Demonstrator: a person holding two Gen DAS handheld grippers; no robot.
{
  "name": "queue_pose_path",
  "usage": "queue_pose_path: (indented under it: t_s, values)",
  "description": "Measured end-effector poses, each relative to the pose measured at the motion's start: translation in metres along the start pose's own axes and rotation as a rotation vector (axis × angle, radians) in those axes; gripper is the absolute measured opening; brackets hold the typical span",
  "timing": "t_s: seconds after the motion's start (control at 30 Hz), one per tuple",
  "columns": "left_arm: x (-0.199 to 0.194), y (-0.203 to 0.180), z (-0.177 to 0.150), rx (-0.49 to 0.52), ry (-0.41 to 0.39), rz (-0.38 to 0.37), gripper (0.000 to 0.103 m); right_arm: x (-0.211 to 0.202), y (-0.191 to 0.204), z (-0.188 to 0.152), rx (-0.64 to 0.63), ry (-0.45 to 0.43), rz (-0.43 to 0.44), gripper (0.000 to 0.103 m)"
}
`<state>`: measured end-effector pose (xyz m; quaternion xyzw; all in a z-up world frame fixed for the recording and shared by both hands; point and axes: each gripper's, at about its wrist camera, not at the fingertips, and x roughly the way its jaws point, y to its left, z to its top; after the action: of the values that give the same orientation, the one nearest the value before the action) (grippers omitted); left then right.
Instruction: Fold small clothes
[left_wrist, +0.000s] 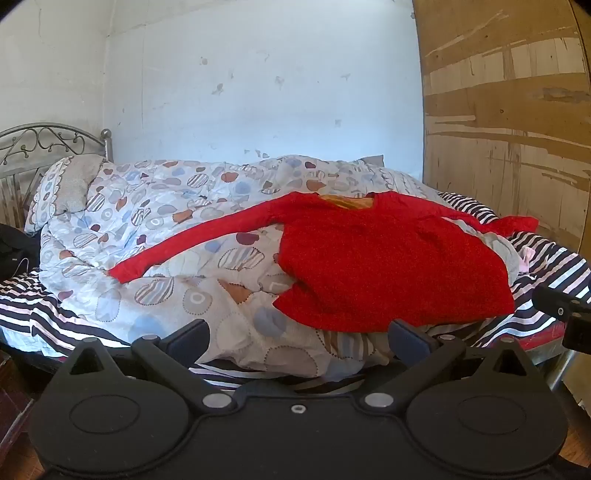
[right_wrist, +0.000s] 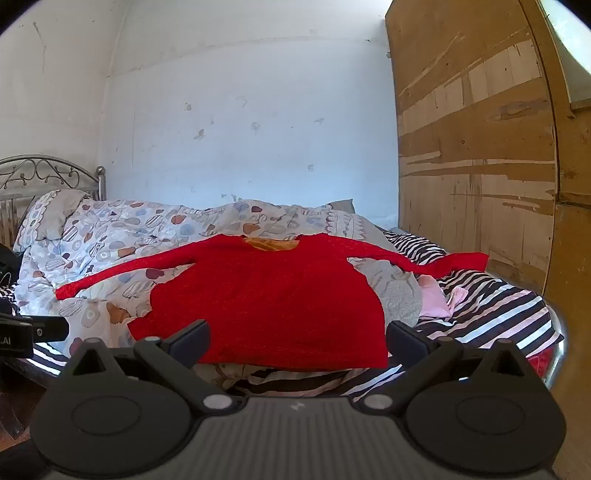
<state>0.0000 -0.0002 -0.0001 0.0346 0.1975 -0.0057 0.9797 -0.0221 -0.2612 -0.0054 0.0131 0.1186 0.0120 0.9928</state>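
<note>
Between the spread fingers of my left claw (left_wrist: 297, 338) nothing is pinched; its jaws stand wide apart, short of the near edge of the bed (left_wrist: 546, 334), with the hem of the red sweater (left_wrist: 388, 266) just beyond its right fingertip. My right claw (right_wrist: 297, 338) is spread just as wide and also holds nothing, its two fingertips framing the sweater's lower hem as seen from the right wrist. The red sweater (right_wrist: 273, 299) lies flat and unfolded, front up, on the patterned quilt (left_wrist: 155, 236), its neckline away from me with an orange lining showing inside. Its one sleeve stretches out long to the left across the quilt; the other runs right onto the black-and-white striped sheet (right_wrist: 491, 317), its cuff crumpled near the wooden wardrobe (right_wrist: 476, 147). Beside the sweater's right edge, a pale pink garment (right_wrist: 439, 299) lies on the sheet, partly tucked under a grey patterned cloth. Farther left, a pillow (left_wrist: 70, 184) leans against the metal headboard (left_wrist: 44, 142), and behind the bed rises a scuffed white wall (left_wrist: 258, 81).
</note>
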Motion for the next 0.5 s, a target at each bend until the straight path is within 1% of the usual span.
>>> queue_pose_path:
  t_s: [0.5]
  values:
    - [-0.0003, 0.0, 0.0001, -0.006, 0.001, -0.004, 0.103, 0.0001, -0.0004, 0.0001, -0.002, 0.002, -0.001, 0.103]
